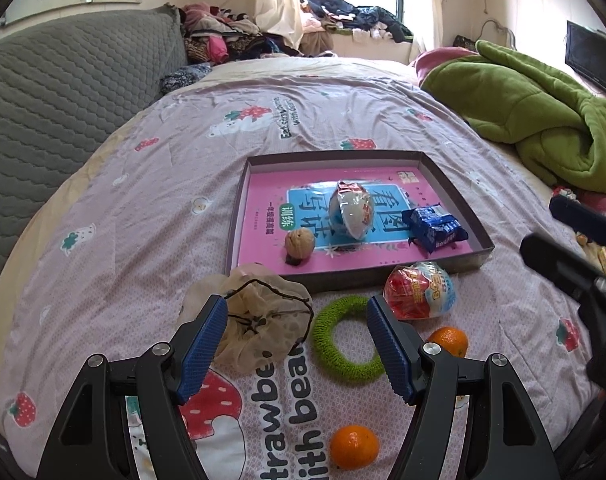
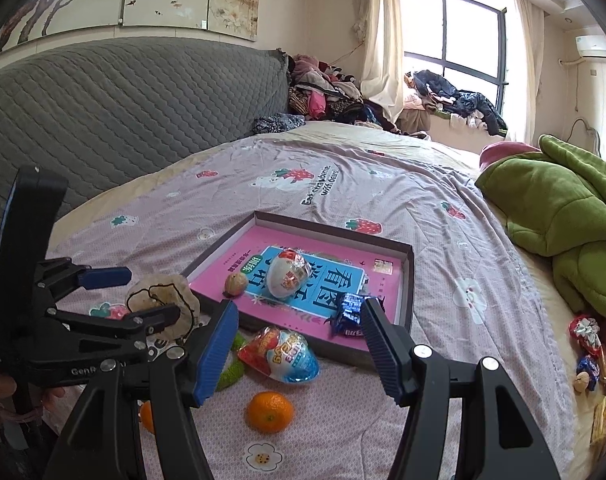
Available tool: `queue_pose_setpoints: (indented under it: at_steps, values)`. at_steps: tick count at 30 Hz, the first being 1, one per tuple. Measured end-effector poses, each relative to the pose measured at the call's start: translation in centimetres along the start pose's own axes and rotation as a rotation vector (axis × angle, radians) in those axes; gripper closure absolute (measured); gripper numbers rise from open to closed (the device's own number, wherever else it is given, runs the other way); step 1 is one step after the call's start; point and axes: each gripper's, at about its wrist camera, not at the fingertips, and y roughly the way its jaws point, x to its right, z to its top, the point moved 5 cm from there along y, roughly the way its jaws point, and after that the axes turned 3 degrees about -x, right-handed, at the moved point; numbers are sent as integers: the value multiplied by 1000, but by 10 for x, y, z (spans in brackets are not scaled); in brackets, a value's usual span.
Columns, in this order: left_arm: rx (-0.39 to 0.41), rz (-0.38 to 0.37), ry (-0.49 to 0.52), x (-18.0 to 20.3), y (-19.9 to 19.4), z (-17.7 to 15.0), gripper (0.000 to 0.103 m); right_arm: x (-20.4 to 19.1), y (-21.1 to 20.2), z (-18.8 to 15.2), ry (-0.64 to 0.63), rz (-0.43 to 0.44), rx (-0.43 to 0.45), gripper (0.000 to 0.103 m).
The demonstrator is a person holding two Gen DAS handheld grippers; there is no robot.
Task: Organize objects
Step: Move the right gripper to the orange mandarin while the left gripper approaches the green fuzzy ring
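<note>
Bedspread [image 1: 151,184]: pink, printed with strawberries and bears; it carried everything I had to sort.

Shallow box tray [image 1: 455,188]: my landmark, dark-rimmed, lined with a pink and blue printed sheet. Inside it lay a foil-wrapped toy egg [image 1: 352,209] near the middle, a blue snack packet [image 1: 437,229] toward the right wall, and a walnut [image 1: 299,242] at the near left corner.

Mesh drawstring pouch [image 1: 259,320]: crumpled, just outside the tray's near left corner.

Green ring [image 1: 345,340]: fuzzy, flat on the spread, just in front of the tray's near wall.

Second toy egg [image 1: 421,290], red and blue wrapper: against the outside of the tray's near wall, right of the ring.

Two mandarins: one [image 1: 449,341] in front of that egg, the other [image 1: 353,446] farther out from the tray.

Left gripper [image 1: 299,344]: I had its jaws spread wide and empty, one pad over the pouch, the other over the ring's right side, neither gripped as far as I could see.

Right gripper [image 2: 299,344]: likewise spread and empty, hovering in front of the tray's near wall with the second egg between its fingers in view but below them.

Step in hand, by my reading: the approach to a loose item, with the tray partly filled. Next I would have to settle each gripper on one object, lower it, close squarely, then lift over the tray wall.
</note>
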Motion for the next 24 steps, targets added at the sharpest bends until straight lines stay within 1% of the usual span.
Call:
queue_pose_setpoints:
  at_steps: [3, 5, 8, 15, 24]
  values:
    - [18, 6, 9, 1, -6, -2, 30, -1, 1, -7, 2, -2, -4, 40]
    - [20, -7, 10, 2, -8, -3, 30, -2, 1, -11, 6, -2, -9, 40]
    - [24, 1, 14, 4, -9, -6, 30, -2, 1, -19, 10, -7, -21, 40]
    - [19, -9, 21, 6, -10, -12, 30, -1, 3, -34, 24, -9, -45, 40]
    - [8, -21, 33, 12, -7, -20, 30, 0, 6, -44, 33, -19, -65, 40]
